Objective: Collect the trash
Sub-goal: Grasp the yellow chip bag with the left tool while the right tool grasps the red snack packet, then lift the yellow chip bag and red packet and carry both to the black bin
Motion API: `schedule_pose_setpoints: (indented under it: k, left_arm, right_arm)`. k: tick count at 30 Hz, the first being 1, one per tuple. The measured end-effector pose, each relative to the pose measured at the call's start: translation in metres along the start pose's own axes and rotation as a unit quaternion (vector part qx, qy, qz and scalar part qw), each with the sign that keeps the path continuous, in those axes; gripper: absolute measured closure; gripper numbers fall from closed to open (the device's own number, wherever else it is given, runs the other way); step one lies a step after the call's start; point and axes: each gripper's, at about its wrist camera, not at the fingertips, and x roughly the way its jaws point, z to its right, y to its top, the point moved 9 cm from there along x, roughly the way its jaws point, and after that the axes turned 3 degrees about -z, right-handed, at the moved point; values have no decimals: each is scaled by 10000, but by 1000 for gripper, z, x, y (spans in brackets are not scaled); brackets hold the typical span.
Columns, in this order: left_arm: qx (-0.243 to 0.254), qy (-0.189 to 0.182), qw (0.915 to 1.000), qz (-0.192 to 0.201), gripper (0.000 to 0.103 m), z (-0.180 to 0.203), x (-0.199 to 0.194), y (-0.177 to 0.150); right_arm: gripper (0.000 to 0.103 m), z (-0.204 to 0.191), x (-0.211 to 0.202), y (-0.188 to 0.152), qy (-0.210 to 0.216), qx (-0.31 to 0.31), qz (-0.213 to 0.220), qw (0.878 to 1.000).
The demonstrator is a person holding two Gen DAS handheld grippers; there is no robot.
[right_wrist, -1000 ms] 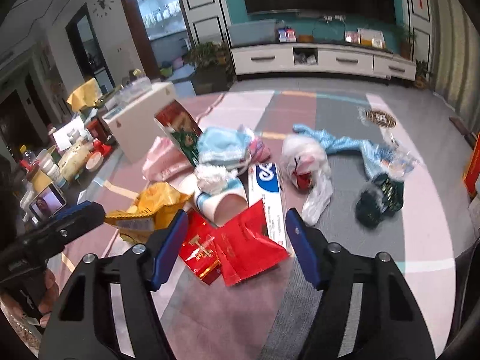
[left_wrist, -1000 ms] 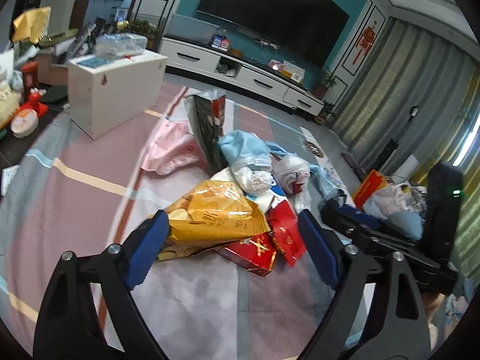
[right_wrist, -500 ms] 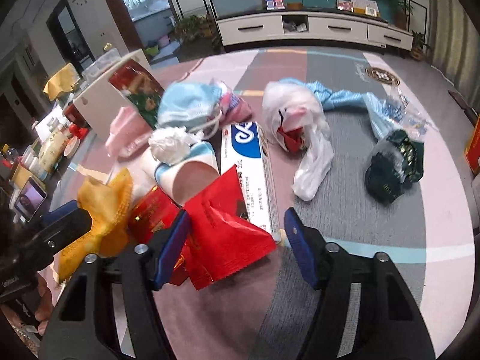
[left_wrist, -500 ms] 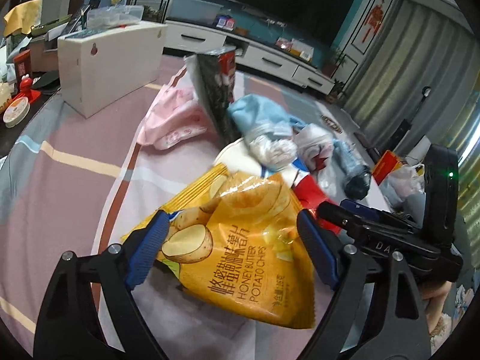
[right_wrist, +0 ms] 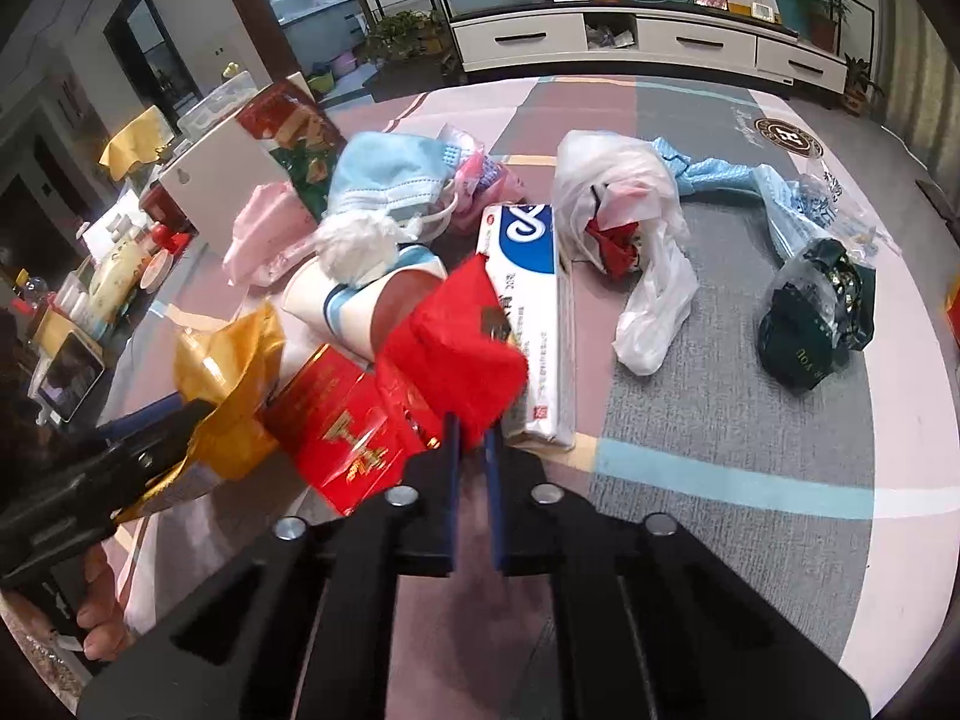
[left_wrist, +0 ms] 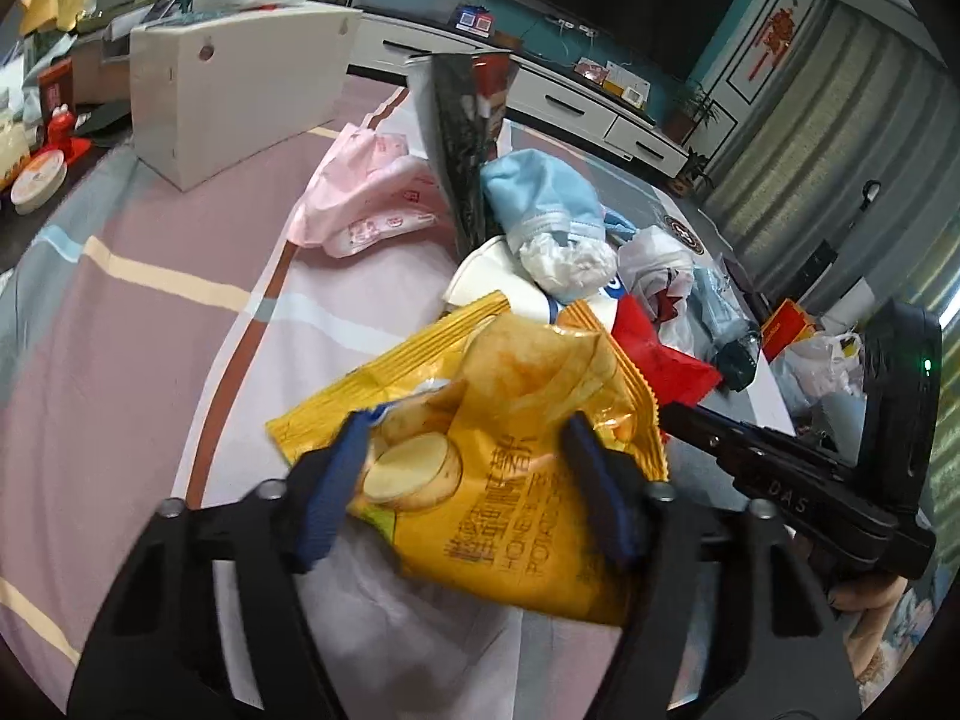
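A heap of trash lies on a striped cloth [left_wrist: 138, 324]. My left gripper [left_wrist: 465, 438] is shut on a yellow honey potato chips bag [left_wrist: 522, 414], its blue pads pressing both sides; the bag also shows in the right wrist view [right_wrist: 228, 372]. My right gripper [right_wrist: 471, 438] is shut on a red wrapper [right_wrist: 456, 348], pinching its near edge. Beside it lie a red carton [right_wrist: 336, 426], a blue-white box [right_wrist: 534, 312], a paper cup [right_wrist: 360, 306], a blue face mask [right_wrist: 390, 174] and a white tissue wad [right_wrist: 354, 246].
A white plastic bag [right_wrist: 636, 228], a dark green bag [right_wrist: 816, 312] and blue cloth [right_wrist: 714, 174] lie to the right. A white box [left_wrist: 234, 84] stands at the back left, with a pink mask [left_wrist: 366, 192] and an upright dark snack bag [left_wrist: 468, 138] near it.
Both grippers have closed: the left onto the yellow chips bag, the right onto the red wrapper. Both moved closer to the heap.
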Motion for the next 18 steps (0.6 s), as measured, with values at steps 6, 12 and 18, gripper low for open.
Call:
schedule_pose_setpoints:
  k: [6, 12, 18]
  left_arm:
    - [-411, -499, 9978, -176, 99, 0, 3, -6]
    - [-283, -592, 9978, 77, 102, 13, -17, -2]
    - [-333, -497, 9980, 186, 95, 6, -43, 0]
  right_arm:
    - [99, -8, -14, 2, 152, -82, 137, 9998]
    - [100, -12, -29, 3, 182, -138, 291, 9993]
    - [100, -11, -44, 8, 181, -120, 463, 9987]
